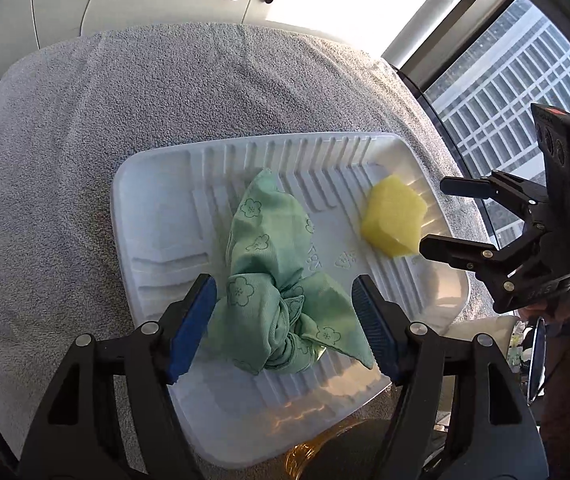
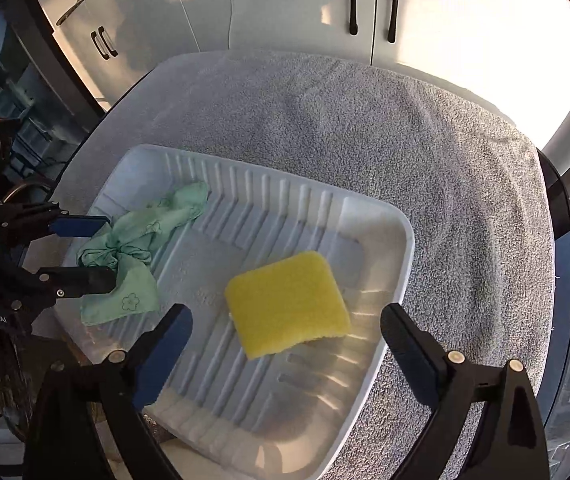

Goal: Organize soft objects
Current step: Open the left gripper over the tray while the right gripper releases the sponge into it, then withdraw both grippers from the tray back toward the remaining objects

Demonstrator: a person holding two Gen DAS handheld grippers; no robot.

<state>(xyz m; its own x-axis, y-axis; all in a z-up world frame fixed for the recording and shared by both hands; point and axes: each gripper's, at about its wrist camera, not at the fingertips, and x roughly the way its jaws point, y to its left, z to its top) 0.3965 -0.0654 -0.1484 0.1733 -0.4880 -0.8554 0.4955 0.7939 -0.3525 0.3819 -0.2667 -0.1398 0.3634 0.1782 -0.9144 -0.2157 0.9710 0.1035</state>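
Observation:
A white ribbed tray (image 1: 157, 184) (image 2: 389, 240) lies on a grey towel. A knotted green cloth with flower prints (image 1: 277, 280) (image 2: 137, 240) lies in its left part. A yellow sponge (image 1: 393, 216) (image 2: 289, 300) lies in its right part. My left gripper (image 1: 285, 320) (image 2: 97, 248) is open, its fingers on either side of the cloth, not closed on it. My right gripper (image 2: 285, 344) (image 1: 441, 216) is open, just above and in front of the sponge, empty.
The grey towel (image 1: 165, 92) (image 2: 405, 132) covers a round table. White cabinet doors with black handles (image 2: 373, 4) stand behind. A window (image 1: 517, 92) is at the right. An amber glass object (image 1: 313, 452) sits by the tray's near edge.

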